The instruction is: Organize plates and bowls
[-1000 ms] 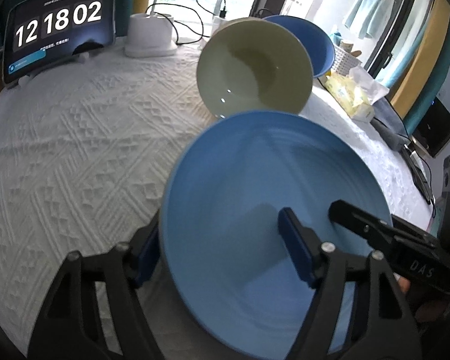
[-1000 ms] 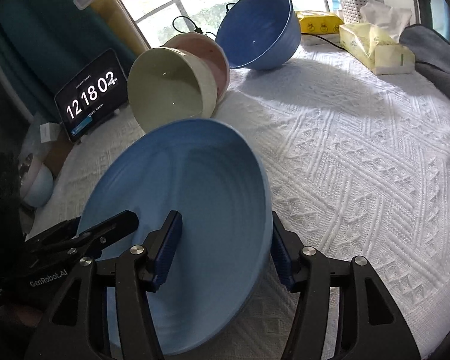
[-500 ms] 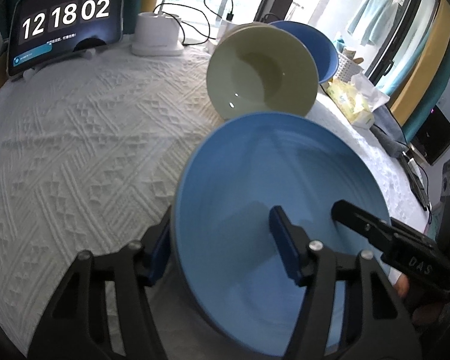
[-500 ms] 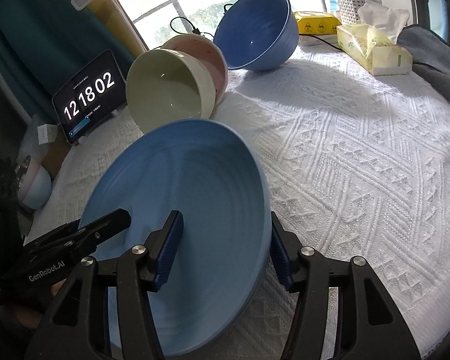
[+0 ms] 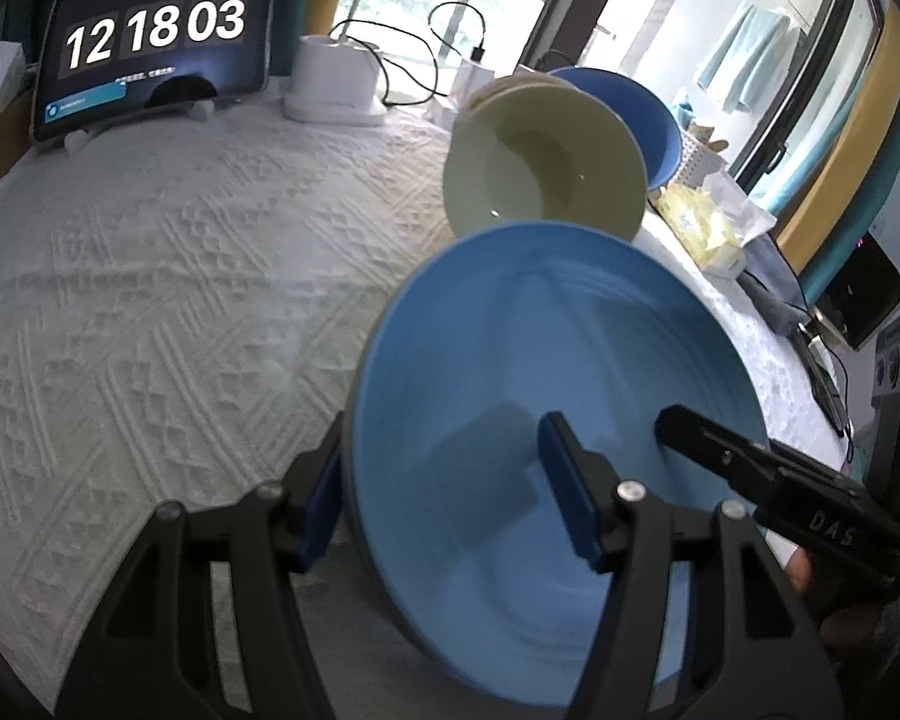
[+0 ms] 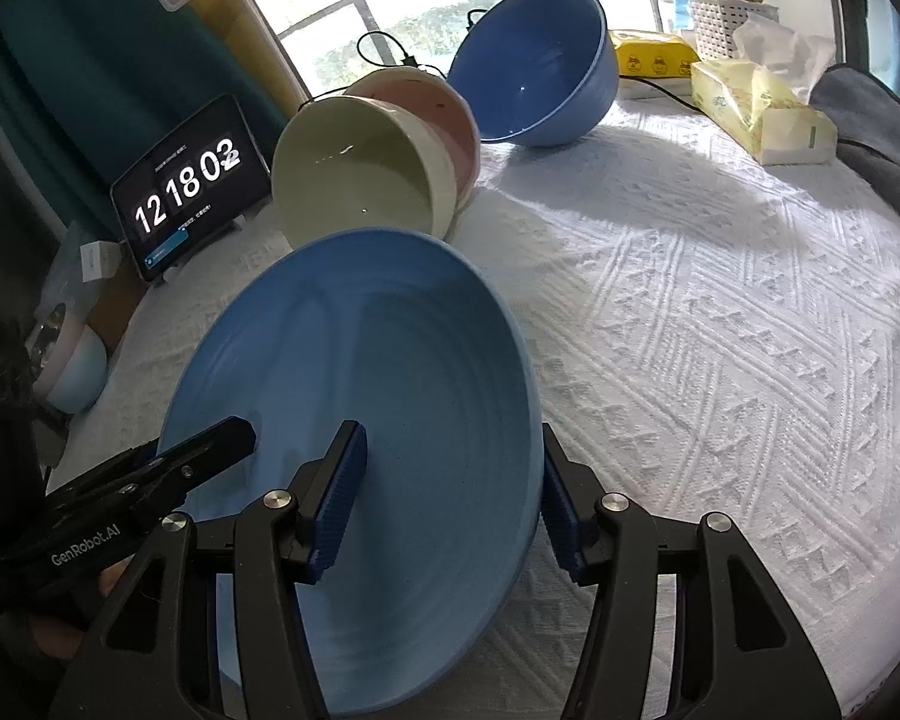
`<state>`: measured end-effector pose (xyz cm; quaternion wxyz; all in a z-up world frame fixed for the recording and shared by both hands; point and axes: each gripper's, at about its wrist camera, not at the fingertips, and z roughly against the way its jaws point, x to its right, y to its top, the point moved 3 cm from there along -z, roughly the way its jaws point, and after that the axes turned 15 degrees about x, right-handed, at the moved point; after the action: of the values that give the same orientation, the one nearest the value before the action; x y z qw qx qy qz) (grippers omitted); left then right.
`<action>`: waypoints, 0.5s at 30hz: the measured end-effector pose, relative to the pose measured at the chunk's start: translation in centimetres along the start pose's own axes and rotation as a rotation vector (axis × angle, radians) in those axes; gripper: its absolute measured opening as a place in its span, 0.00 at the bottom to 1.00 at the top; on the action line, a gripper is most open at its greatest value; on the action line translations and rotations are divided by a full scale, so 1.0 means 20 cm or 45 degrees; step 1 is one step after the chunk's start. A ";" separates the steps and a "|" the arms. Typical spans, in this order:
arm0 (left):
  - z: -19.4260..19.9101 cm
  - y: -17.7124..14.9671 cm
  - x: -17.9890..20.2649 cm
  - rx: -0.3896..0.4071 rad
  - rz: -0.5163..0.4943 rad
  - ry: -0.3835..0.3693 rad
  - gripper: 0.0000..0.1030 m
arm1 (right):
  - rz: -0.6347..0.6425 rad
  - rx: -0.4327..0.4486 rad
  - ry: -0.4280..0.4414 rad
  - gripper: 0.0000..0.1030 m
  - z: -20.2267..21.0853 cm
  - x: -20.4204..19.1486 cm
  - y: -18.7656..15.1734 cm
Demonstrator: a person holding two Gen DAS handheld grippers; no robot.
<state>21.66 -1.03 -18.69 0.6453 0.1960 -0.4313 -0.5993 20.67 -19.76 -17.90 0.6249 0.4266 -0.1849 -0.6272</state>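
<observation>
Left wrist view: one blue plate (image 5: 528, 360) stands tilted on the white surface (image 5: 150, 276), its rim between the left gripper (image 5: 444, 498) fingers, which have just closed partway. Right gripper (image 6: 450, 504) straddles the opposite rim, half-spread. Beyond lie three bowls: cream (image 6: 354, 174), pink (image 6: 432, 102), blue (image 6: 540, 66).

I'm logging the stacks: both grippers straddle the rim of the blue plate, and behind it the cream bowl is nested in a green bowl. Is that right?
Not quite. The bowl that the cream bowl is nested in is pink, not green; the right wrist view shows it. The rest stands: the left gripper and the right gripper each straddle the rim of the blue plate.
</observation>
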 end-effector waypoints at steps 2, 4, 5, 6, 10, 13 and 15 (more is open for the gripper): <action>0.01 0.00 -0.02 0.003 0.010 0.005 0.60 | 0.005 -0.002 0.001 0.57 -0.01 -0.02 0.00; 0.01 0.01 -0.05 0.005 0.018 0.010 0.60 | 0.012 -0.007 0.004 0.57 -0.02 -0.03 0.00; 0.01 0.01 -0.06 0.005 0.024 0.012 0.60 | 0.016 -0.011 0.005 0.57 -0.03 -0.05 0.00; 0.01 0.01 -0.07 0.006 0.029 0.014 0.60 | 0.020 -0.015 0.007 0.57 -0.04 -0.06 0.00; 0.02 0.02 -0.12 0.011 0.050 0.023 0.60 | 0.034 -0.026 0.012 0.57 -0.07 -0.10 0.01; 0.02 0.03 -0.17 0.015 0.063 0.030 0.60 | 0.042 -0.035 0.020 0.57 -0.09 -0.14 0.01; 0.02 0.04 -0.19 0.015 0.071 0.035 0.60 | 0.051 -0.040 0.025 0.57 -0.11 -0.16 0.02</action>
<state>22.12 2.86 -19.14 0.6666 0.1958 -0.4311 -0.5758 22.13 -16.06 -17.94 0.6458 0.4189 -0.1774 -0.6131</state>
